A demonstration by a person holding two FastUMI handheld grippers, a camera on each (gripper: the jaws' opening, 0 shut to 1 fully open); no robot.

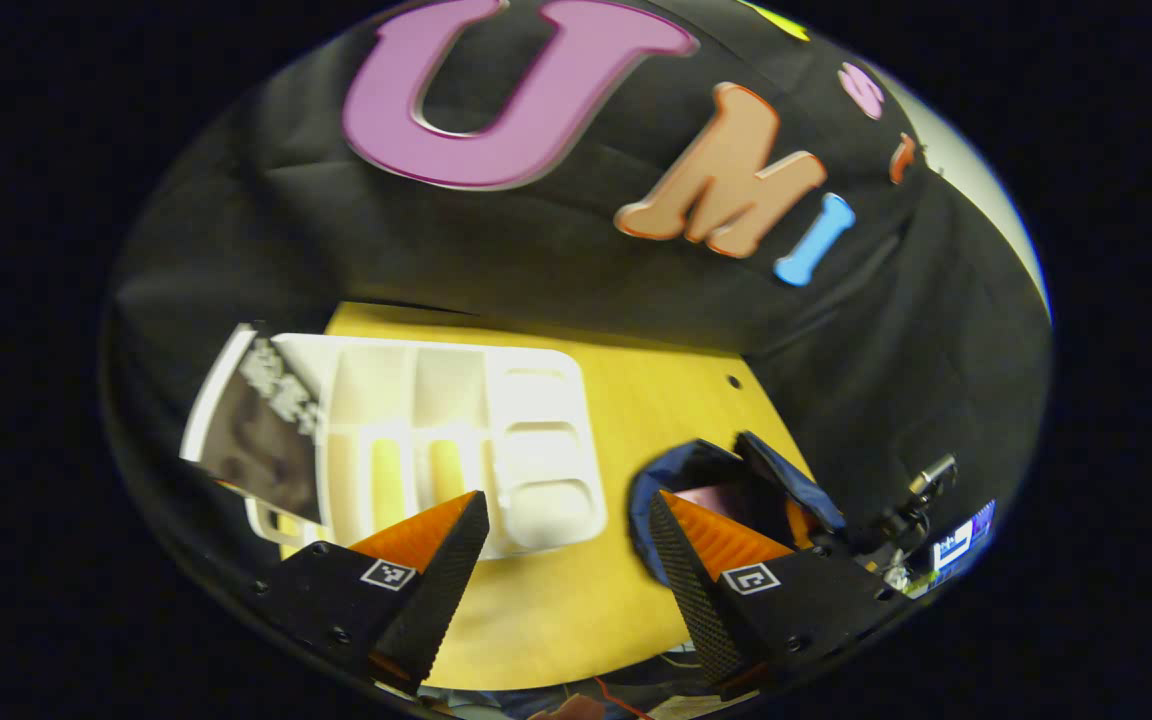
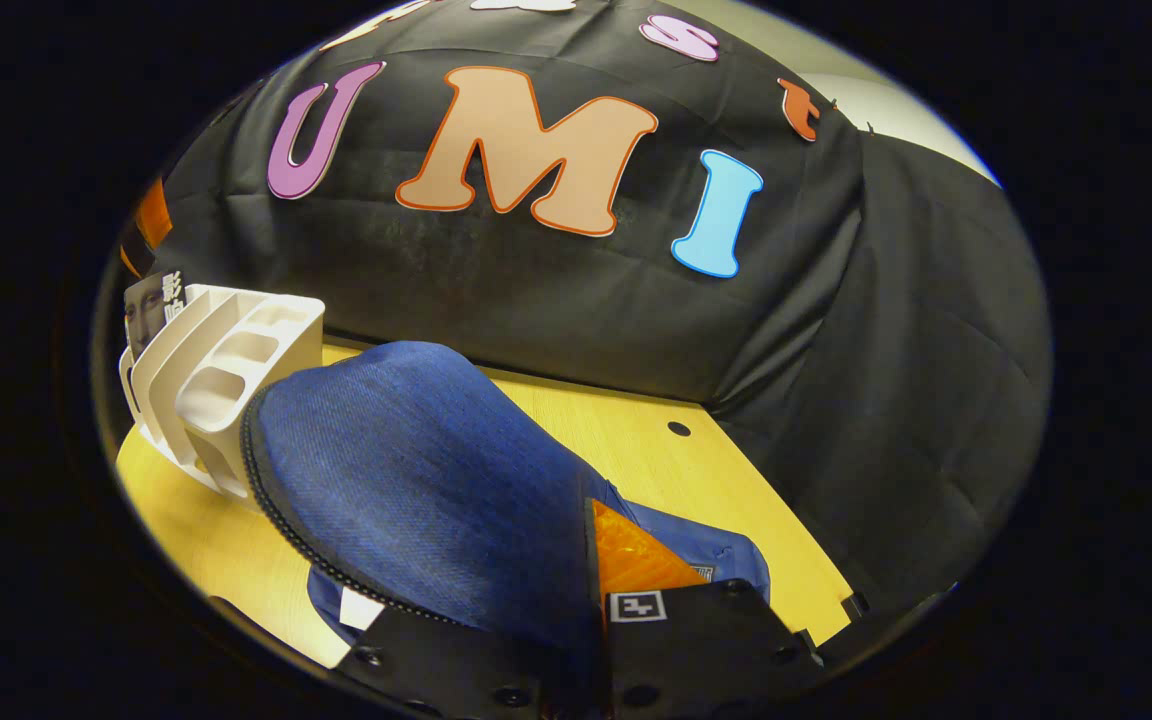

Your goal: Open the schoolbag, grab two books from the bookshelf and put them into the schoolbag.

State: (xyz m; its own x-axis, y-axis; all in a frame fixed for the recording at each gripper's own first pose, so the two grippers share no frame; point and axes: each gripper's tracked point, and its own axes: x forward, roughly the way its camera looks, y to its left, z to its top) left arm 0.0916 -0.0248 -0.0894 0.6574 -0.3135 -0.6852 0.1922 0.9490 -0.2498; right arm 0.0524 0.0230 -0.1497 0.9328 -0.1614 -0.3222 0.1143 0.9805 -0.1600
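Yellow tabletop (image 1: 556,600) backed by black cloth carries a white bookshelf (image 1: 456,440), with one book (image 1: 256,430) standing at its end farthest from the blue denim schoolbag (image 2: 416,480). That schoolbag lies just beside the bookshelf. Left gripper (image 1: 566,560) hangs above the table with jaws wide apart, holding nothing. Right gripper (image 2: 586,600) appears clamped on the schoolbag's raised flap. Likely next: keep that flap lifted high while the left gripper reaches squarely for the book.

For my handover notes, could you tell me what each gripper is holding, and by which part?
The right gripper pinches the schoolbag's blue flap by its lower edge. The left gripper is open and holds nothing.
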